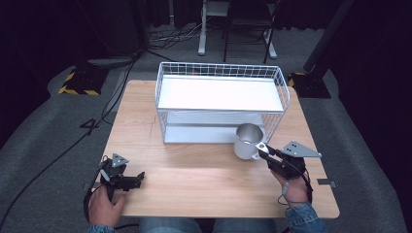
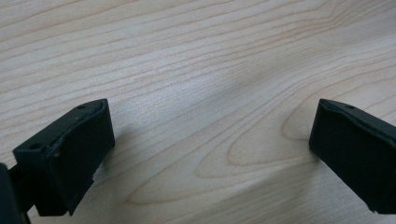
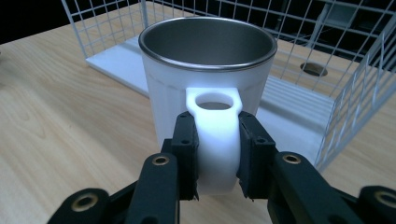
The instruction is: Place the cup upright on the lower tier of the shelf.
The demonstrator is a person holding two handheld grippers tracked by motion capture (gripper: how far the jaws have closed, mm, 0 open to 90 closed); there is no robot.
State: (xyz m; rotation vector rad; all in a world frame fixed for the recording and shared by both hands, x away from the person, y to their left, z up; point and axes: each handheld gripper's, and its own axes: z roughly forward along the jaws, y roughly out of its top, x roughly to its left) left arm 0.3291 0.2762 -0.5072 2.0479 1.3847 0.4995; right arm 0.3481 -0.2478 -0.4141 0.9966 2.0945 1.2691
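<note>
We see a white mug [image 3: 205, 93] upright on the surface [image 1: 194, 184] at about four o'clock, before a wire rack [image 1: 221, 99]. Our right tongs [image 3: 215, 154] clamp its handle, likely for lifting; our left tongs [image 2: 210, 149] rest apart at seven o'clock, empty.

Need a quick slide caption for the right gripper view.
Right gripper clamps the white mug by its handle, beside the wire rack.

A pale wooden table [image 1: 194, 184] sits on grey carpet [image 1: 43, 131]. Black cables [image 1: 97, 116] snake across the floor at the left, a yellow-and-black striped base [image 1: 80, 82] sits beyond, and white desk legs [image 1: 201, 29] stand at the back.
</note>
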